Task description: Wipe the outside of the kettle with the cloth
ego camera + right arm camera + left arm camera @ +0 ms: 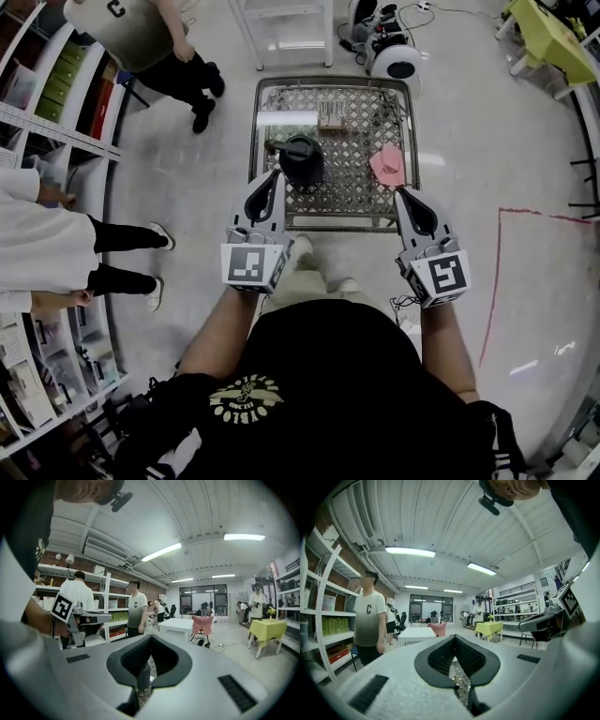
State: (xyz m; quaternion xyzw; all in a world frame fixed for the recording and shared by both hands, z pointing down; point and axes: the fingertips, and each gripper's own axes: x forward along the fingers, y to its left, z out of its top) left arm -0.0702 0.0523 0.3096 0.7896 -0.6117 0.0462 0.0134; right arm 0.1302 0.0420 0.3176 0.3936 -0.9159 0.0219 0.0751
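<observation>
In the head view a black kettle [301, 159] stands on the left half of a small mesh-topped table [356, 202]. A pink cloth [387, 165] lies crumpled on the right half. My left gripper [276, 175] is held at the near table edge, just in front of the kettle, its jaws shut and empty. My right gripper [401, 194] hovers near the front right corner, a little short of the cloth, shut with nothing in it. Both gripper views look level across the room, and neither kettle nor cloth shows in them. The left gripper [454, 637] and right gripper [150, 637] show closed tips.
A small box [330, 114] sits at the table's back. People stand at the left by white shelves [56, 112]. A white round machine [395, 58] with cables is behind the table. A red tape line [497, 281] runs on the floor at right.
</observation>
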